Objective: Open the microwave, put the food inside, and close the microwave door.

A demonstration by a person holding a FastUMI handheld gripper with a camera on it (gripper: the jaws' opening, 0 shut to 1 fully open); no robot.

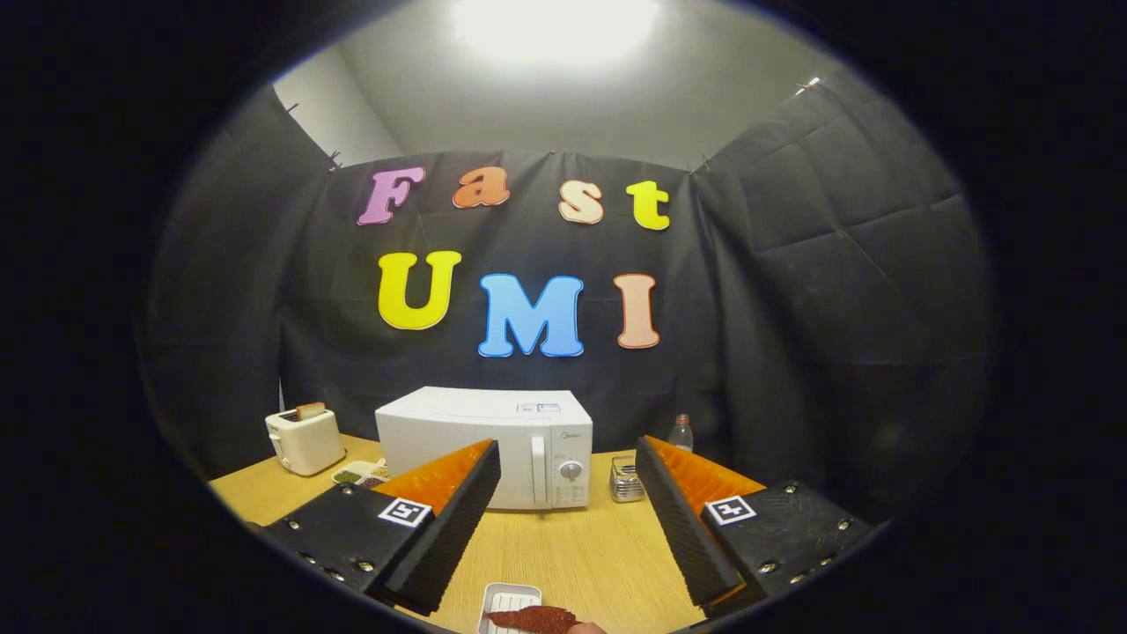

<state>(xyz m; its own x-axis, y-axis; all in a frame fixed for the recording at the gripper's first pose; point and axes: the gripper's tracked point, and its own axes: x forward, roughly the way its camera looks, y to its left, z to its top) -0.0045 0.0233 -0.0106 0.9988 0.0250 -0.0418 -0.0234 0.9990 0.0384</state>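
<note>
A white microwave [493, 445] stands on the wooden table [572, 546] beyond my fingers, its door shut and its handle and dial panel on the right side. My gripper [568, 458] is open, fingers spread wide with nothing between them, well short of the microwave. Below and between the fingers, close to me, a small white tray [500, 606] holds a reddish-brown piece of food [534, 618].
A white toaster [304, 438] with a slice of bread stands left of the microwave, and a small dish of food bits [359, 474] lies beside it. A small metal container [626, 480] and a plastic bottle [680, 433] stand right of the microwave.
</note>
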